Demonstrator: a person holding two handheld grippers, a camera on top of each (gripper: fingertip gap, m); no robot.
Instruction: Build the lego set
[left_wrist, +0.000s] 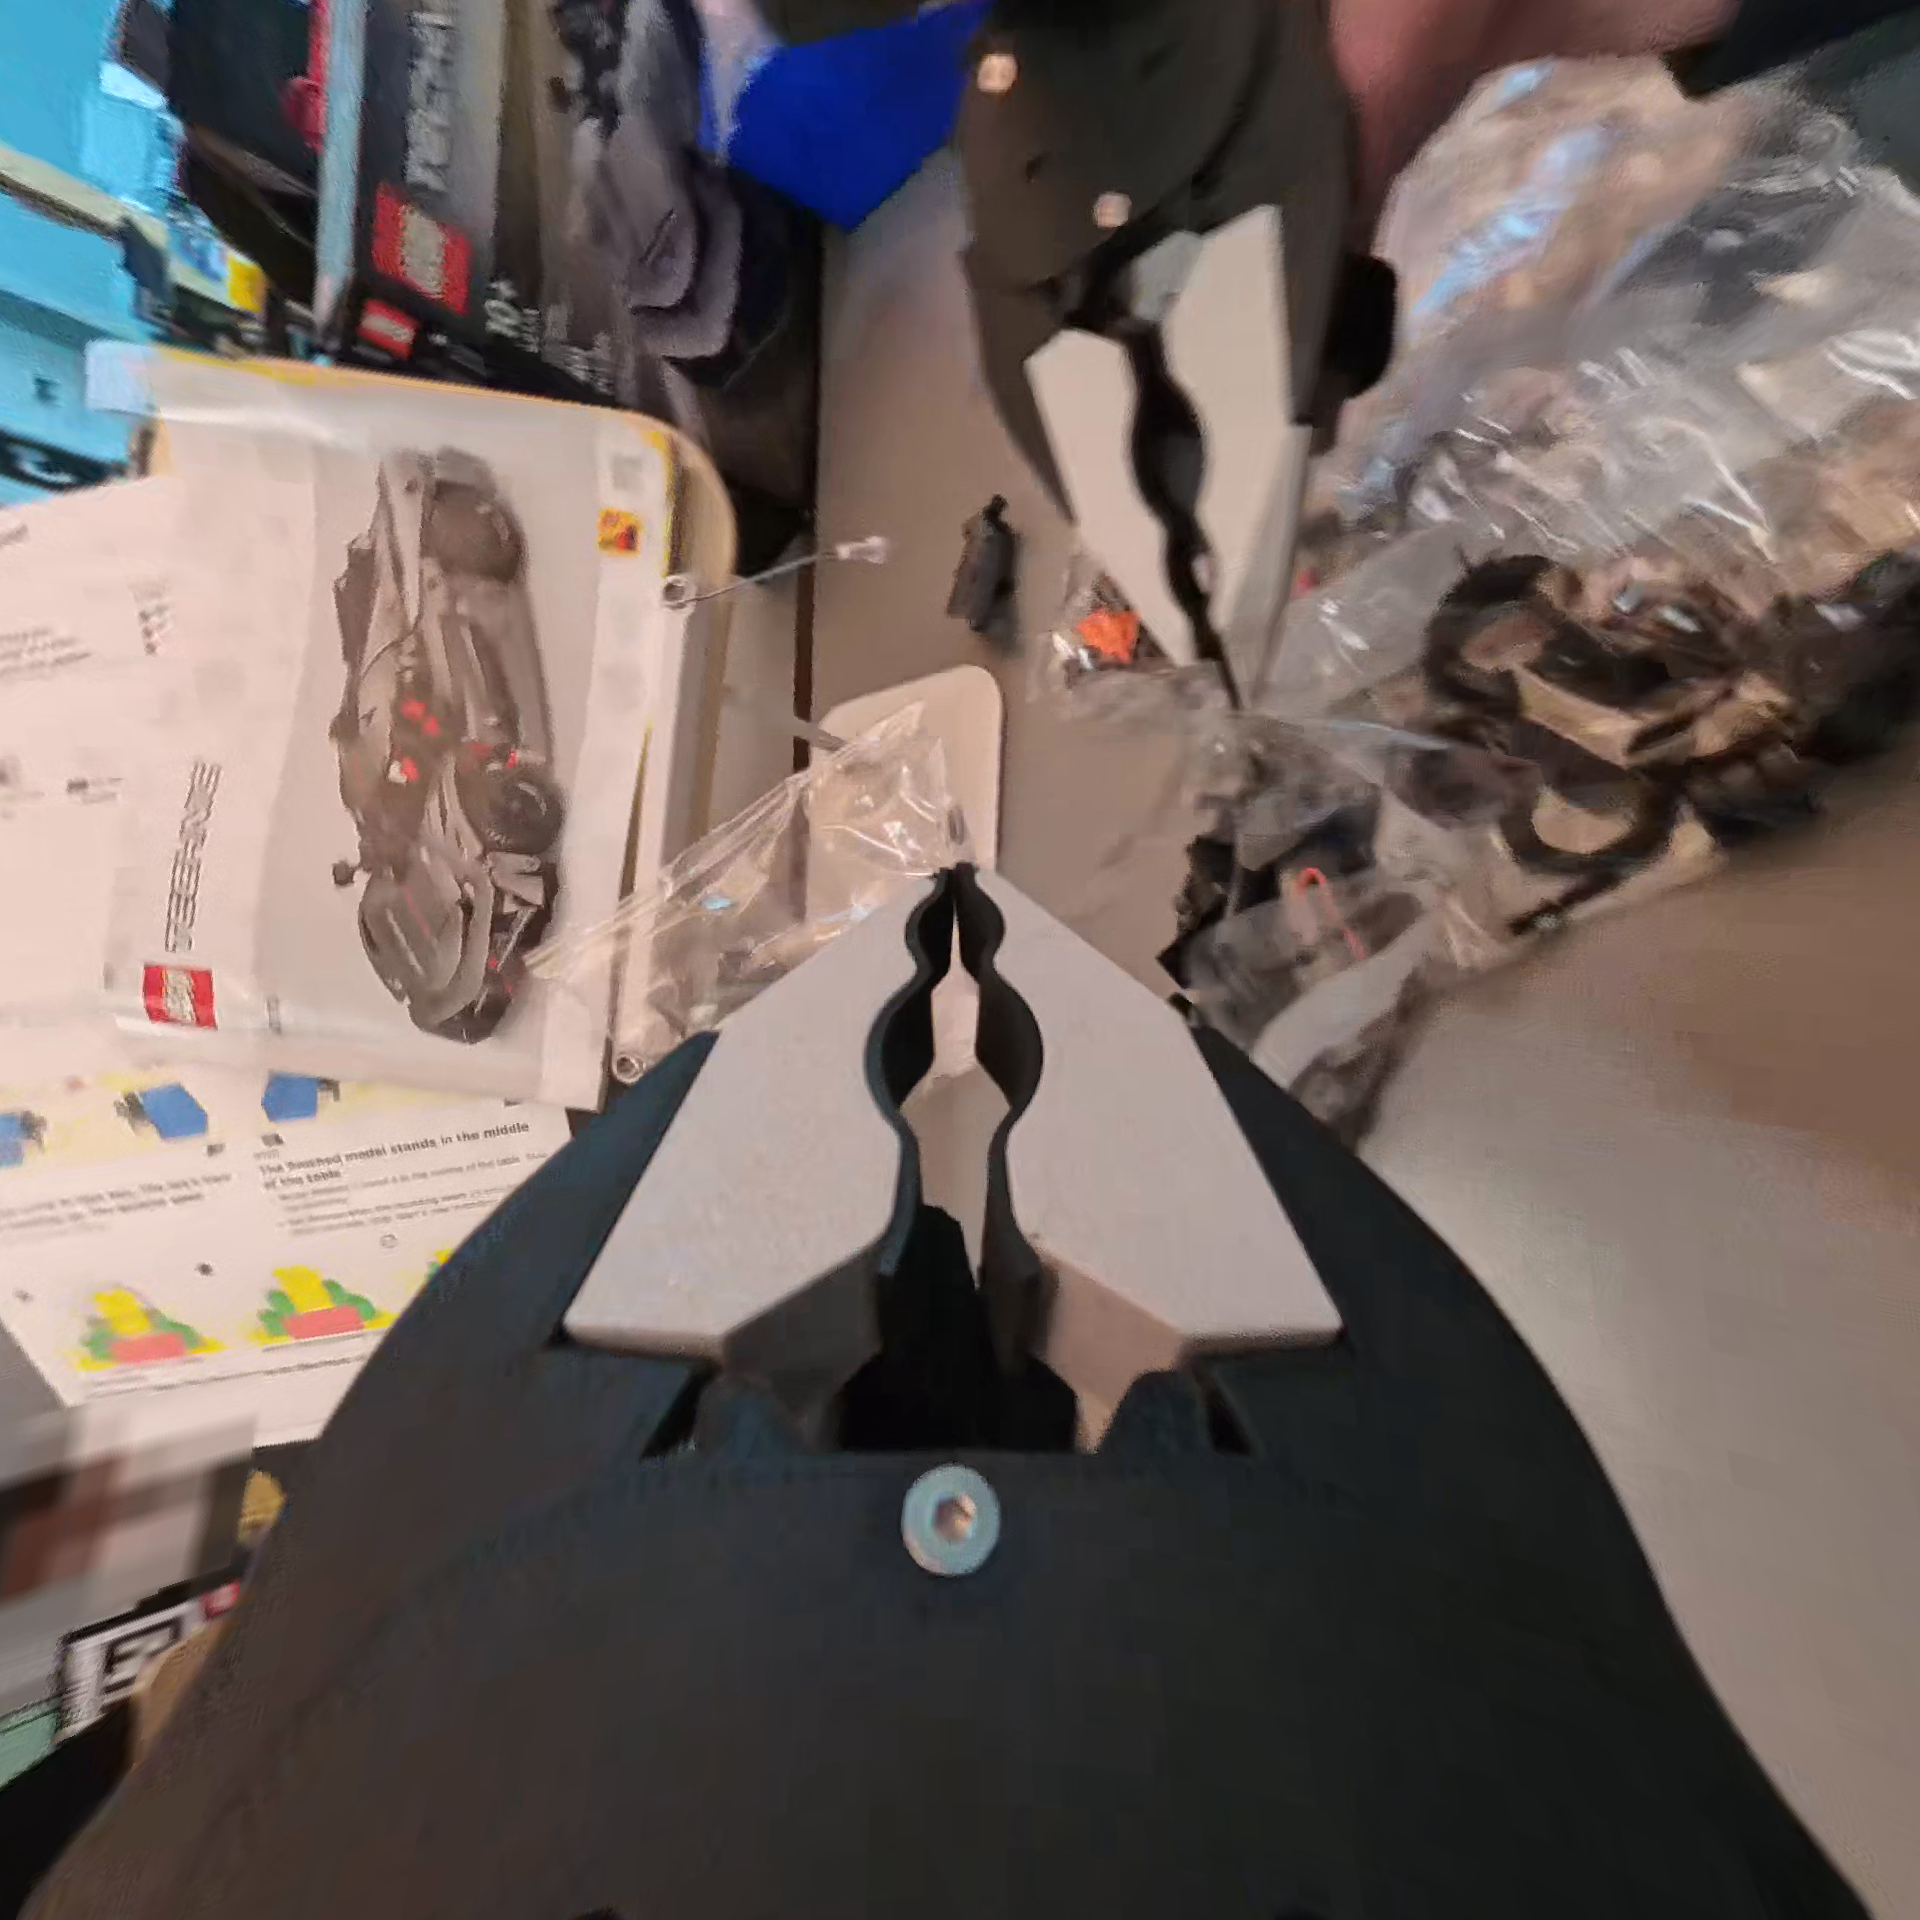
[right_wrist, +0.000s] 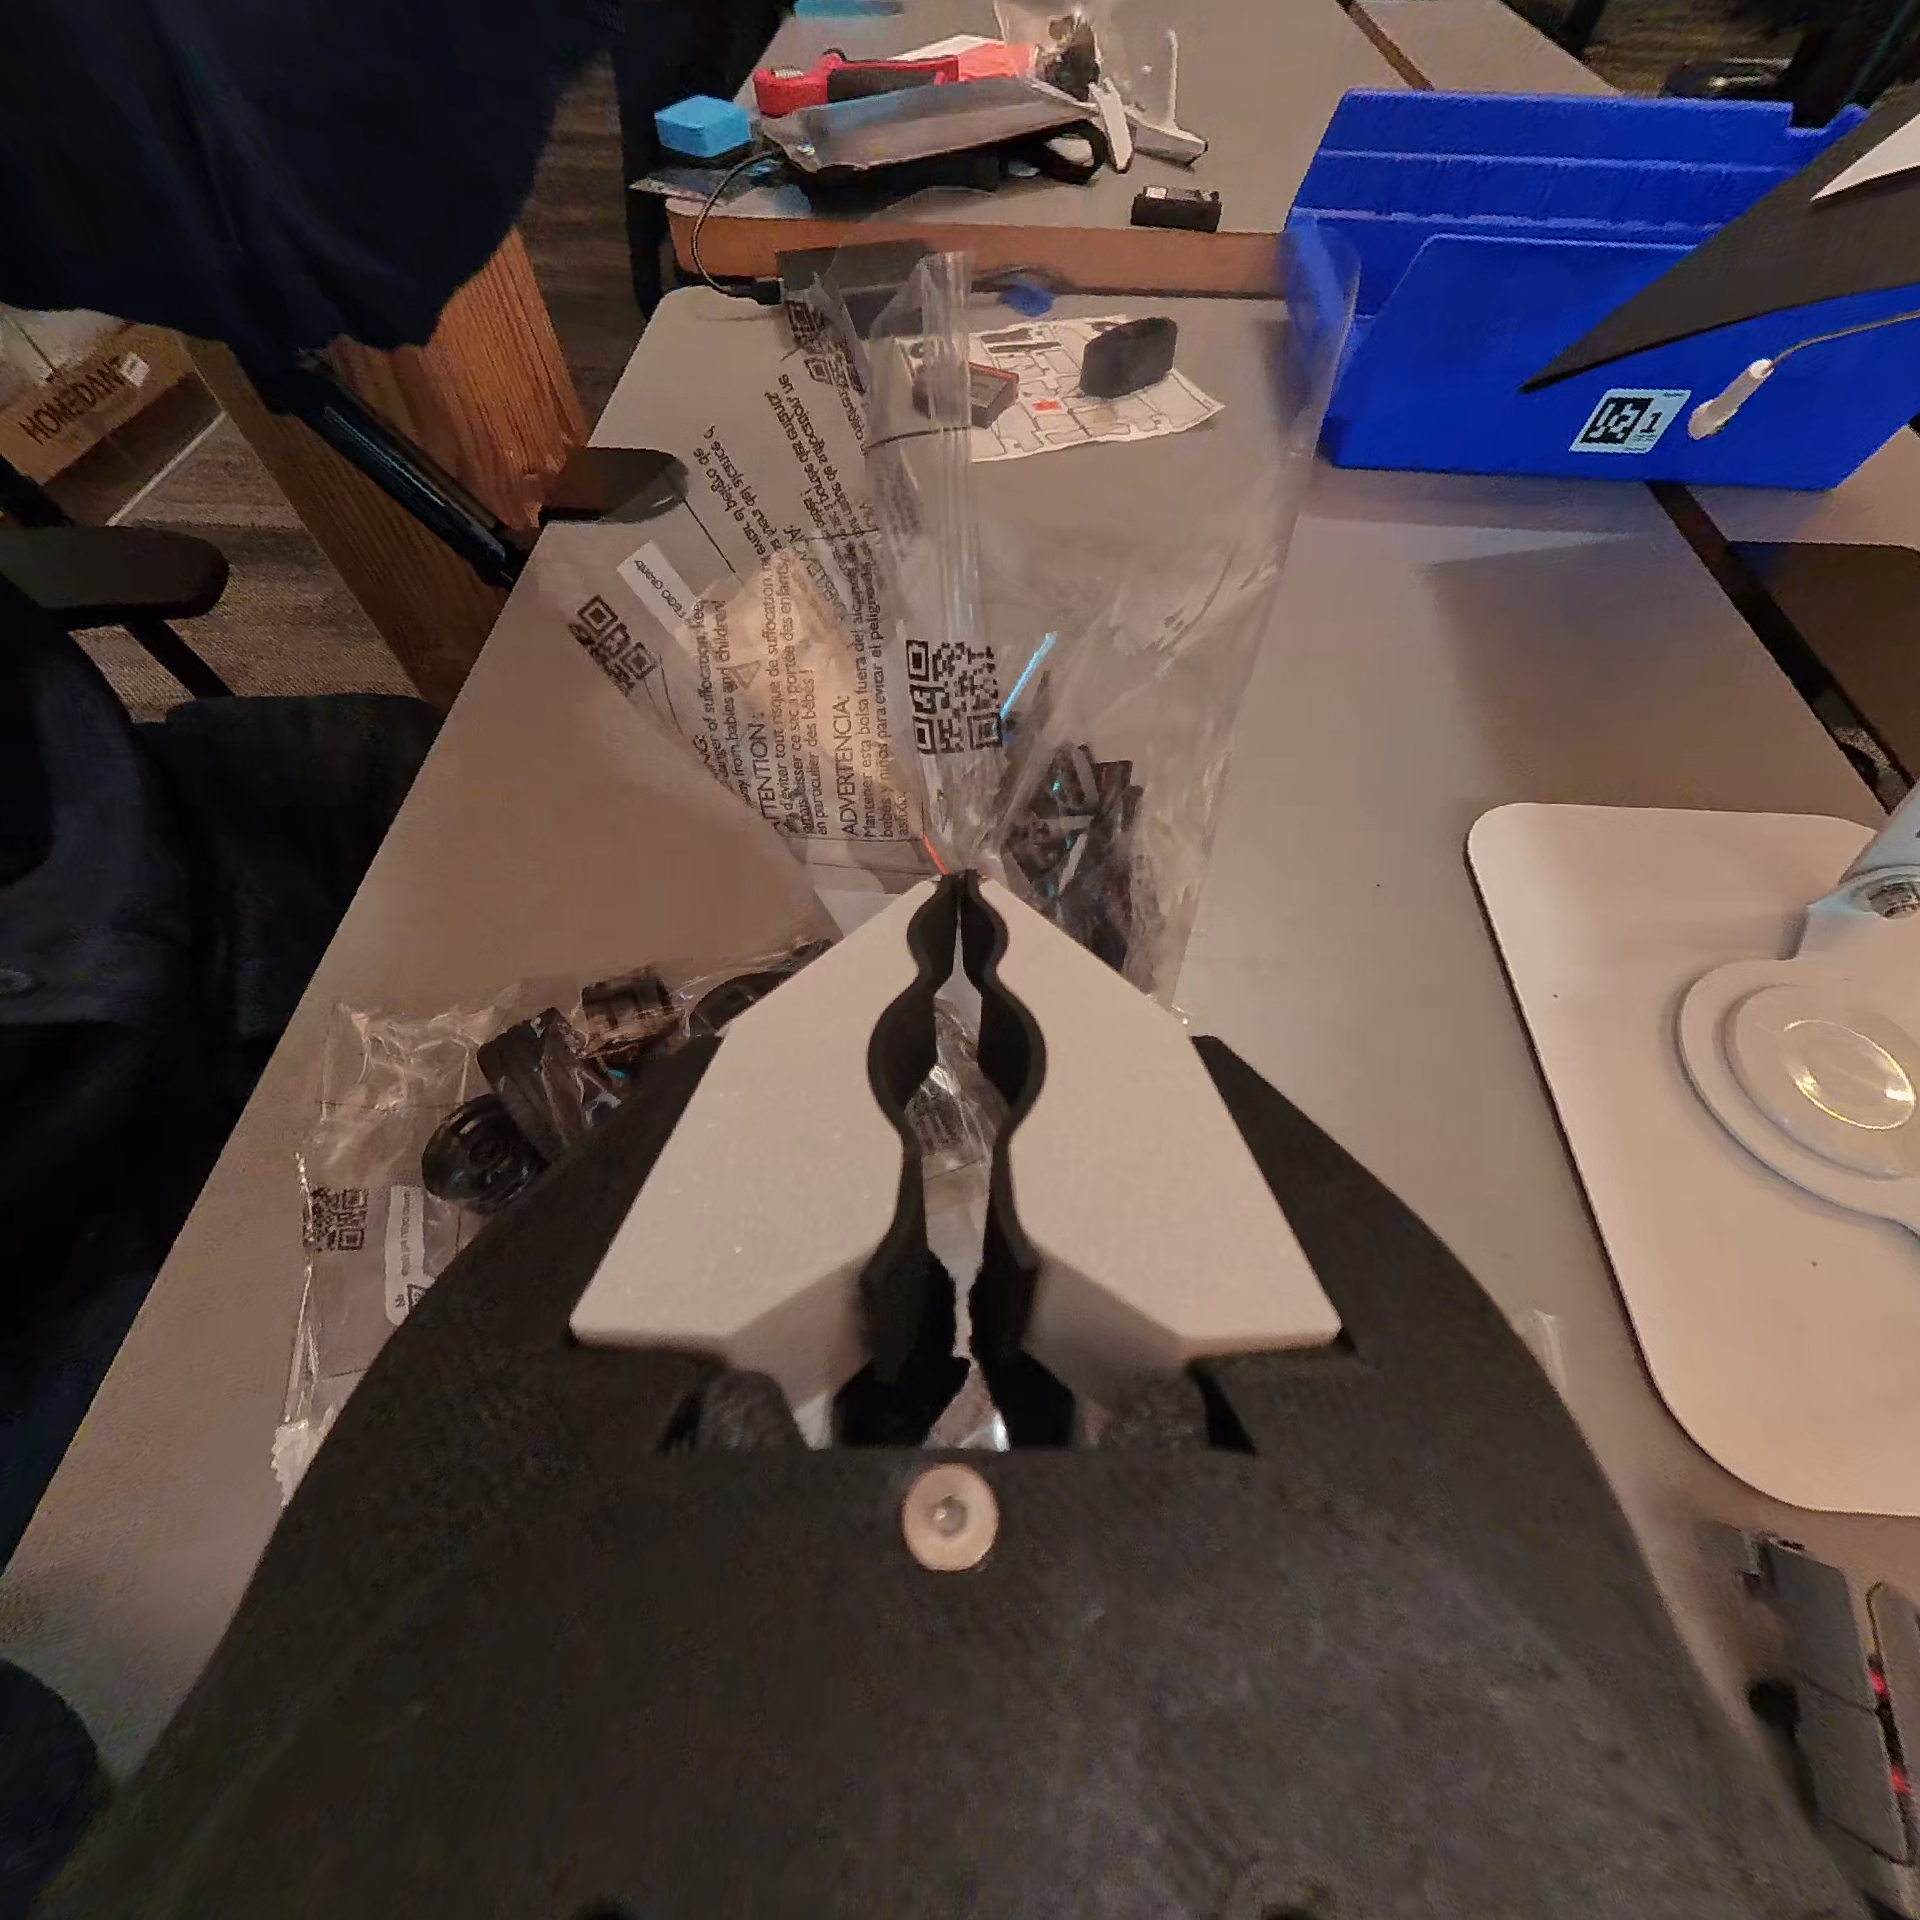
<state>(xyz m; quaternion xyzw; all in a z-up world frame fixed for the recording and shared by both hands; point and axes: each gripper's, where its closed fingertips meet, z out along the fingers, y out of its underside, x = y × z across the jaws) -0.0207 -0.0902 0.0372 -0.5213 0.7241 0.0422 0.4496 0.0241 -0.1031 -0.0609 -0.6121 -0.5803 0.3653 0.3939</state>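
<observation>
In the left wrist view my left gripper (left_wrist: 956, 875) has its jaws shut, pinching the edge of a small clear plastic bag (left_wrist: 790, 862) above a white mat (left_wrist: 935, 717). My right gripper (left_wrist: 1231, 681) shows farther off at the upper right, shut on a large clear bag of dark Lego parts (left_wrist: 1621, 665). In the right wrist view my right gripper (right_wrist: 958, 881) is shut on the gathered bottom of that printed clear bag (right_wrist: 1039, 623), which stands up above the grey table (right_wrist: 1455, 675). Black pieces (right_wrist: 1081, 821) sit inside it.
The instruction sheets with a car picture (left_wrist: 436, 748) lie at the left and the Lego box (left_wrist: 447, 208) behind them. A second bag with black wheels (right_wrist: 520, 1091) lies at my right gripper's left. A blue bin (right_wrist: 1558, 291) stands far right, and a white mat (right_wrist: 1621, 1039) lies at the right. Left tips to right tips: about 11 cm.
</observation>
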